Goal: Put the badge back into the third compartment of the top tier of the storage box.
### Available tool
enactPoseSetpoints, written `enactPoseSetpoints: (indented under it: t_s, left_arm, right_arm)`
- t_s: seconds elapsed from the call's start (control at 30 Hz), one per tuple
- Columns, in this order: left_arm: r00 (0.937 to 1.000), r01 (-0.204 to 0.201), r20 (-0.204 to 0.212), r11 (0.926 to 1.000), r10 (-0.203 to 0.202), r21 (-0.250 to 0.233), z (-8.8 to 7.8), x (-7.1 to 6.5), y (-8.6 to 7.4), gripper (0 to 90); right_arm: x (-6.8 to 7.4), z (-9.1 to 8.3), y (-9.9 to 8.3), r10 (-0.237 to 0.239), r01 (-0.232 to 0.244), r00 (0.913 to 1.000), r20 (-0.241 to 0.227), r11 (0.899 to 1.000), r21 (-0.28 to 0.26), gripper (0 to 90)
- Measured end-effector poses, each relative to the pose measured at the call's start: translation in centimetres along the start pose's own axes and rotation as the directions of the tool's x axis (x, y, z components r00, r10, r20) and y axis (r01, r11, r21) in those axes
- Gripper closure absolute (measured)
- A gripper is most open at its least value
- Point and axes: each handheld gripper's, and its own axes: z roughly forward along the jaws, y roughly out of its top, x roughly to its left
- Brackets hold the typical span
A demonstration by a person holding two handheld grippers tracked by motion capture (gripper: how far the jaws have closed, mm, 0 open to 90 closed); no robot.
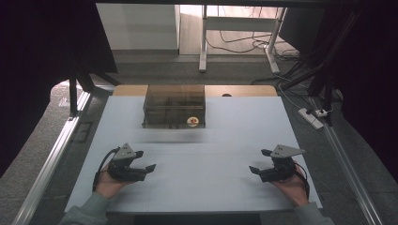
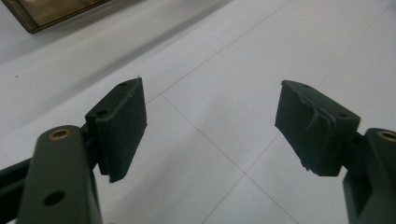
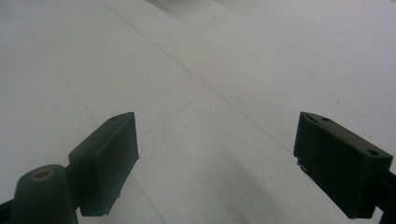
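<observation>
Waiting at start: left gripper [image 1: 146, 160] and right gripper [image 1: 260, 161] both gaping, empty, low over table [image 1: 206, 187]. Smoked-plastic lidded box [image 1: 174, 106] at 12 o'clock, untouched. Next, likely: reach forward to box.

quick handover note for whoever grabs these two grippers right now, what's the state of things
Left gripper: jaws open, nothing between them, low over the near left of the white table.
Right gripper: jaws open, nothing held, near right of the table.
Box: the smoky see-through box stands at the far middle of the table, lid closed, with a small round red and white thing near its front right corner. Both grippers are well short of it.
Done: nothing that shows.
Left: probably reach forward to the box; neither gripper touches it yet.
</observation>
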Motion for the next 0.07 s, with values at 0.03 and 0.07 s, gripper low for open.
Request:
enactPoseSetpoints:
  t_s: [0.03, 0.07]
  left_arm:
    - [1.0000, 0.003, 0.001, 1.0000, -0.003, 0.001, 0.02, 0.01, 0.00, 24.6]
    - [1.0000, 0.006, 0.002, 1.0000, -0.006, 0.001, 0.03, 0.02, 0.00, 24.6]
  right_arm:
    - [-0.01, 0.00, 0.00, 0.000, 0.000, 1.0000, 0.000, 1.000, -0.001, 13.4]
    - [-0.01, -0.01, 0.00, -0.001, 0.001, 1.0000, 0.001, 1.000, -0.002, 13.4]
